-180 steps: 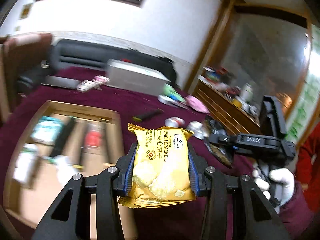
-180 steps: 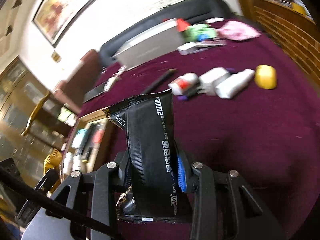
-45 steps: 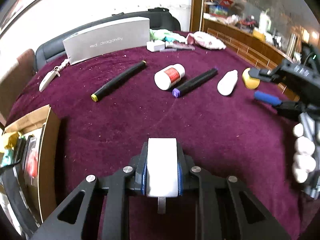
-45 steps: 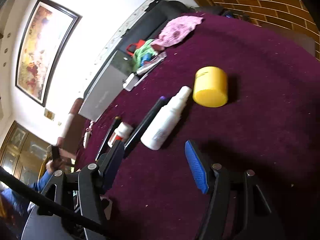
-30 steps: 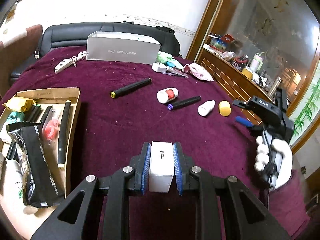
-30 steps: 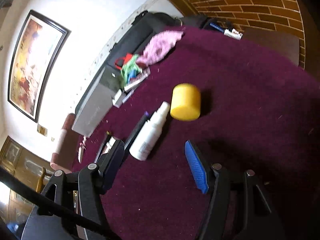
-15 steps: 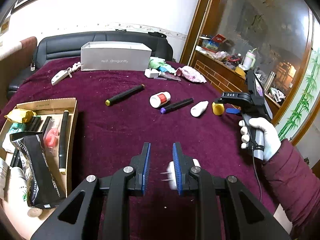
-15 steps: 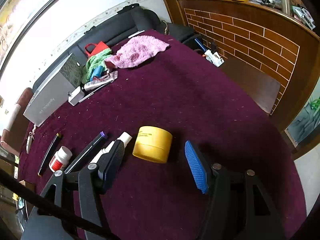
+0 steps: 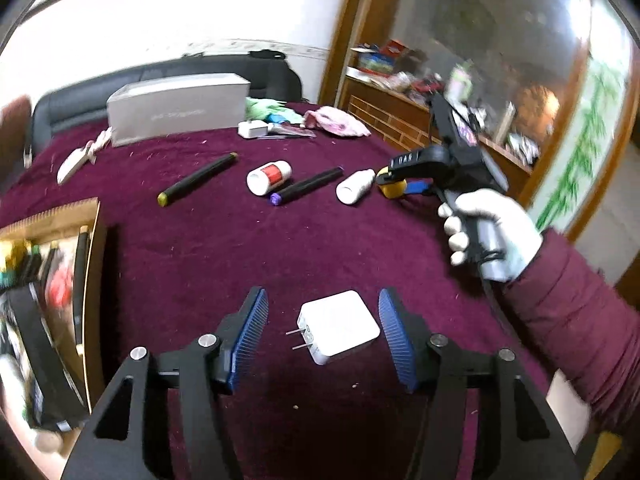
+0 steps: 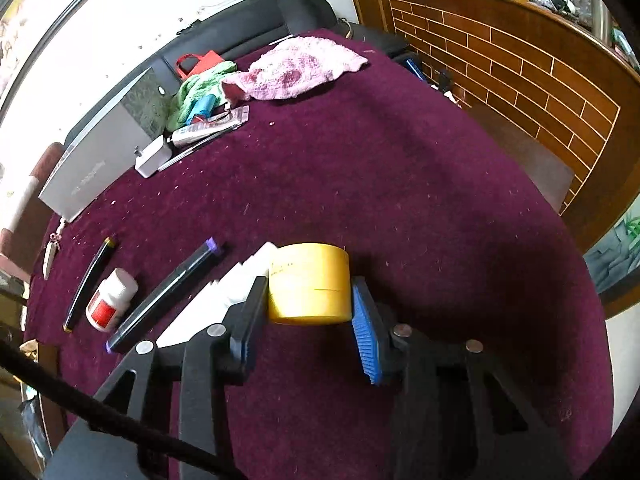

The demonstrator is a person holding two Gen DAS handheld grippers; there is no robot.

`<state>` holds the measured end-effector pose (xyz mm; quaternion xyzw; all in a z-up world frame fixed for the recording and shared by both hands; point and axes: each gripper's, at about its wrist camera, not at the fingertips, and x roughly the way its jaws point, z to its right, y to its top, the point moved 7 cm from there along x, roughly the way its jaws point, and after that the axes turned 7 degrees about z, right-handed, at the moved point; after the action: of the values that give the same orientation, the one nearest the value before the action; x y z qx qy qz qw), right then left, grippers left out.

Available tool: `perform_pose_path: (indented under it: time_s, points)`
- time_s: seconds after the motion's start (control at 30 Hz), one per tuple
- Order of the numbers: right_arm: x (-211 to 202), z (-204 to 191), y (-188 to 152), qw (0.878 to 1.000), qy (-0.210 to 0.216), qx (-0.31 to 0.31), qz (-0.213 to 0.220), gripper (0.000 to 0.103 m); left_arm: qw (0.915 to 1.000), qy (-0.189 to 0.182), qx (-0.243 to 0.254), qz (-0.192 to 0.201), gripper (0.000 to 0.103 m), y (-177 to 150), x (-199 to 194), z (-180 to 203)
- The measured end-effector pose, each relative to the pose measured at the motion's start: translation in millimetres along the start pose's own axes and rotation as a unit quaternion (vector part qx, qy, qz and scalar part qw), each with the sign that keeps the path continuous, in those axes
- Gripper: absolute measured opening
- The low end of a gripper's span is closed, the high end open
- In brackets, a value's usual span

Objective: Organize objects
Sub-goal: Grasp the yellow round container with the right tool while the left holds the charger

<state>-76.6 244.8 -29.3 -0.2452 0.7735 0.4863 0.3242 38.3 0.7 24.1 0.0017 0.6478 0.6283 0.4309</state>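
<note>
Both fisheye views: strong barrel distortion, dark vignette at corners. White wall (image 9: 168, 24) overexposed, glaring. Left-wrist view motion-blurred toward edges, tray (image 9: 52, 264) smeared. Right-wrist view sharper; soft shadow beside yellow jar (image 10: 308, 284).

White charger (image 9: 339, 326) flat on cloth

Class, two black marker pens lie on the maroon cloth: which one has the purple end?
The black marker beside the red-labelled white bottle; the other marker, further left, ends in yellow.

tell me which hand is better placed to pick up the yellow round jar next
Right. The right tongs are closing around the yellow round jar; the left tongs are opening over a white plug adapter.
</note>
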Motion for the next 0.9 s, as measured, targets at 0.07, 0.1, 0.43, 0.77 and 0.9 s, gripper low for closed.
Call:
perform_pose_path:
  time_s: [0.07, 0.1, 0.43, 0.77, 0.9]
  points:
    - [-8.3, 3.8, -10.7, 0.999, 0.025, 0.020, -0.008, 0.038, 0.9986, 0.011, 0.050, -0.008, 0.052, -0.9, 6.6, 7.0]
    - [-13.6, 6.4, -17.7, 0.999, 0.038, 0.032, -0.011, 0.038, 0.9967, 0.013, 0.079, -0.012, 0.052, -1.3, 10.5, 11.8]
    - [-33.5, 6.2, -46.2, 0.992, 0.109, 0.061, 0.010, 0.038, 0.9465, -0.021, 0.312, -0.082, 0.057, -35.0, 71.3, 55.3]
    - [-32.0, 7.6, -43.7, 0.988, 0.134, 0.065, 0.030, 0.038, 0.9848, -0.030, 0.153, -0.077, 0.000, -24.9, 72.8, 44.7]
    - [-31.8, 8.4, -43.7, 0.988, 0.137, 0.068, 0.031, 0.038, 0.9890, -0.027, 0.134, -0.056, 0.000, -30.2, 60.3, 40.3]
